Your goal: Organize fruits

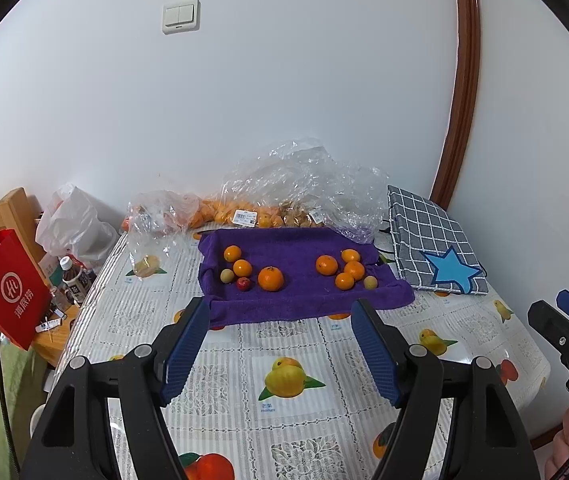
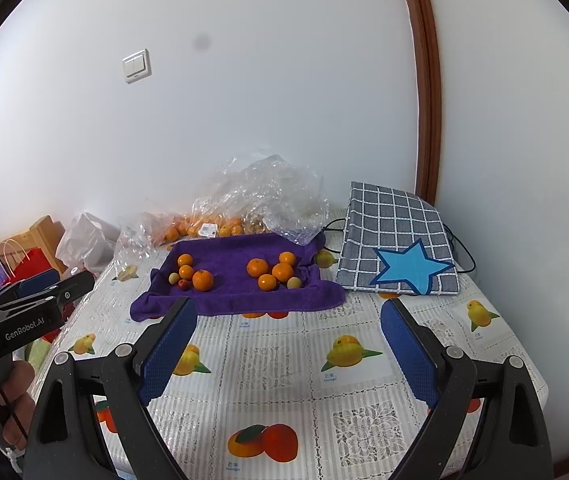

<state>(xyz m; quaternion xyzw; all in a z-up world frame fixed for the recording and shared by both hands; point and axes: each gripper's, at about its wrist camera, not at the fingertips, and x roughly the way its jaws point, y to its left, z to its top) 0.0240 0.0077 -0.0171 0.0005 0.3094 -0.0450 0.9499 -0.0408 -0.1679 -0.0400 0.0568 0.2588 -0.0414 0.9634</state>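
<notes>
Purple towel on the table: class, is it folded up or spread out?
Spread out. The purple towel lies open on the table, edges rumpled, with fruit resting on it.

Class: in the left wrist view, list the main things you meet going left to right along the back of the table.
Red paper bag → purple towel holding the fruit → checked fabric bag with blue star.

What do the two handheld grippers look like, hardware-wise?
Both match: the left gripper and right gripper have black linkage arms with silver pivot pins and blue ribbed finger pads. The right wrist view shows the left unit's body with white "GenRobot.AI" lettering and a black cable beside it. Bare hands hold them; no sleeves visible.
</notes>
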